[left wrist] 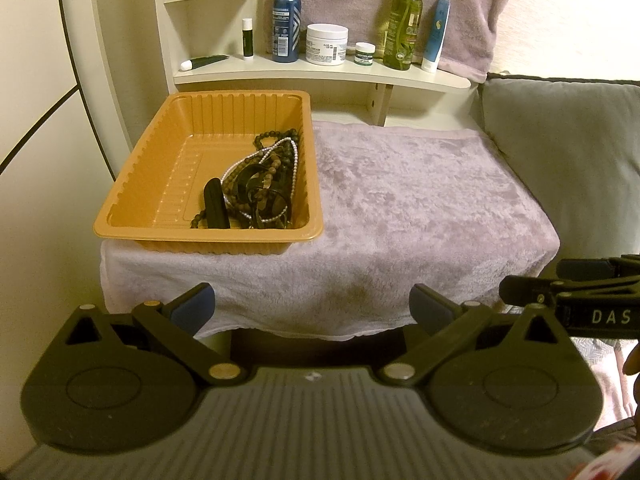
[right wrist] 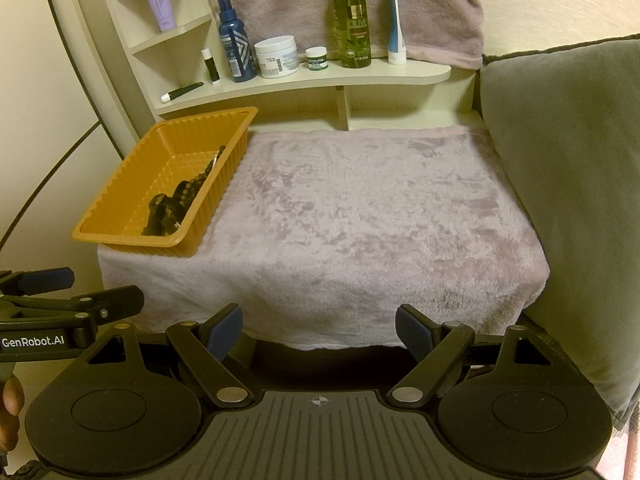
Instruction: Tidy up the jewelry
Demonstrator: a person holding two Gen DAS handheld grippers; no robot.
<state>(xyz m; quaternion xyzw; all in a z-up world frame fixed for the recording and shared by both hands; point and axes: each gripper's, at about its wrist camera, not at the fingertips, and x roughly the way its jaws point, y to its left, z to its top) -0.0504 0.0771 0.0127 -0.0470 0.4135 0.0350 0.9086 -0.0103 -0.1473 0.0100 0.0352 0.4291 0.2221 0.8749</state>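
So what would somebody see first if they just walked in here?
Probably the bright orange tray at the left of the fluffy pale towel, with a tangle of bead necklaces heaped in its right end. After that, the bottles and jars lined up on the shelf behind.

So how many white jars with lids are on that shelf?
2. The big white jar stands mid-shelf beside the blue spray bottle. The tiny green-labelled jar sits between it and the olive bottle. Others could be hidden.
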